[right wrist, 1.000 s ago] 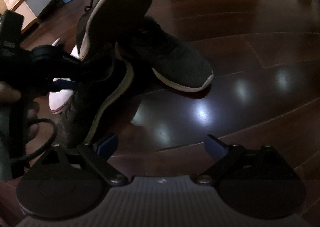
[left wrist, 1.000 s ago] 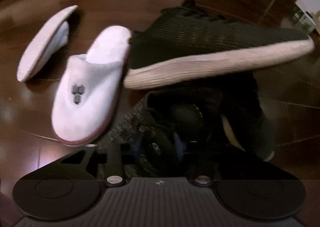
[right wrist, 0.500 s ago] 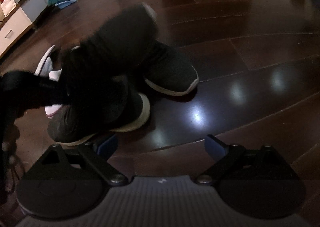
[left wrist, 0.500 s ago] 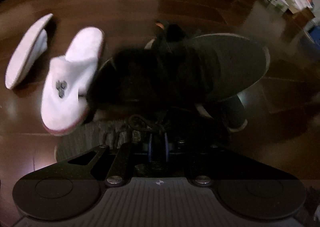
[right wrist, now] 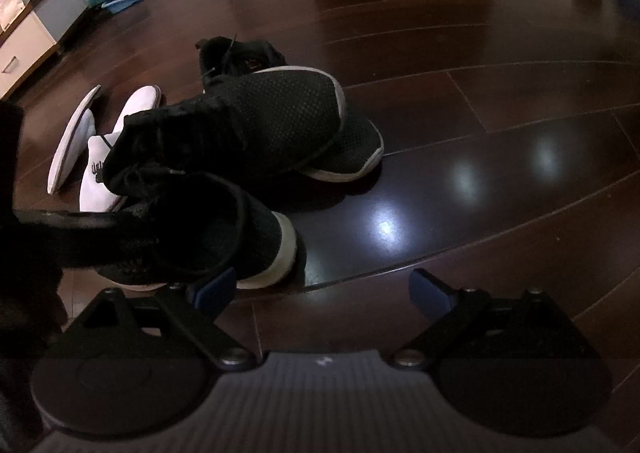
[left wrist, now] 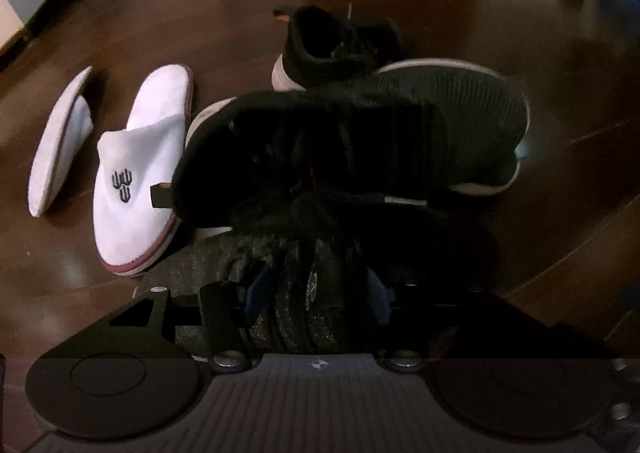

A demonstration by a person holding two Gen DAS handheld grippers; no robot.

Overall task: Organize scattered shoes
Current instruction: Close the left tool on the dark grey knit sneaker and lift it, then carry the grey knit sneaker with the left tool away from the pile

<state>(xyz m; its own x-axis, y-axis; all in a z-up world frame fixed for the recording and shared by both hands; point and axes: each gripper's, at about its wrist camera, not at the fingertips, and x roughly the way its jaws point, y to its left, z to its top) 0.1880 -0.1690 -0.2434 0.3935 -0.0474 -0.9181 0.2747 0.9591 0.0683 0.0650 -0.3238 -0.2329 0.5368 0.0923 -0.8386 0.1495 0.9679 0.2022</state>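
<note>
Left claw (left wrist: 316, 293) clamped on near black sneaker (left wrist: 304, 293) on dark wood floor (right wrist: 480, 133); right claw (right wrist: 320, 289) spread wide, empty. White slipper (left wrist: 136, 173) touching sneaker pile.

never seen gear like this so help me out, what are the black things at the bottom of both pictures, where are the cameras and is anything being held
Those black shapes are two handheld grippers a person carries, one per hand, each with a camera looking forward along its two fingers. In the left view, the left gripper has its blue-padded fingers closed on a dark sneaker. In the right view, the right gripper is open and holds nothing. On the dark wood floor lie two more black sneakers, stacked crookedly, and two white slippers, one tipped on its side.
</note>
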